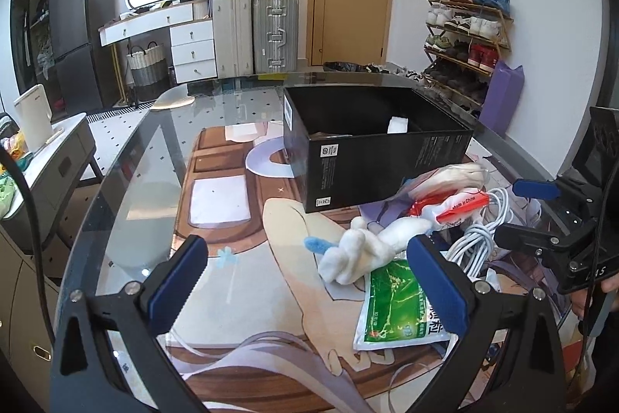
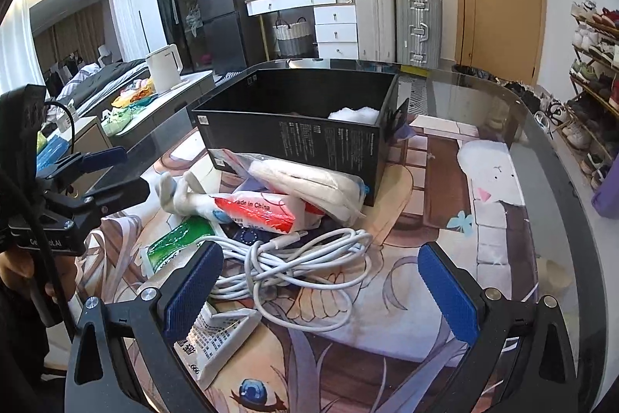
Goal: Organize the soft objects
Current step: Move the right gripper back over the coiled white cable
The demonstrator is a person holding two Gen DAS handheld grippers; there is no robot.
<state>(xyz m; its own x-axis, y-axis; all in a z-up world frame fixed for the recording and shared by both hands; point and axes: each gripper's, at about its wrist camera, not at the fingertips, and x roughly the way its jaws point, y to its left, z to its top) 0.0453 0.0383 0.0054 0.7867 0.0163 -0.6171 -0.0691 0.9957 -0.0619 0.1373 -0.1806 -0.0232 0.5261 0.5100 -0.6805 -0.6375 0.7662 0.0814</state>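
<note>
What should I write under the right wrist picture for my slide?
Open right claw above a tangled white cable, with soft packets piled before a black box.

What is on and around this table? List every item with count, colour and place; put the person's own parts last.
box: 1, black, open, mid table
white stuffing: 1, inside the box
plush toy: 1, white with blue, in front of the box
red and white pack: 1, against the plush toy
cream bag: 1, leaning on the box
green packet: 1, near edge
cable: 1, white, coiled, near the right gripper
table: 1, glass over a printed mat
suitcases: 3, teal, white, silver, by the door
shoe rack: 1, right wall
kettle: 1, white, side counter
left gripper: blue jaws open
right gripper: blue jaws open
</note>
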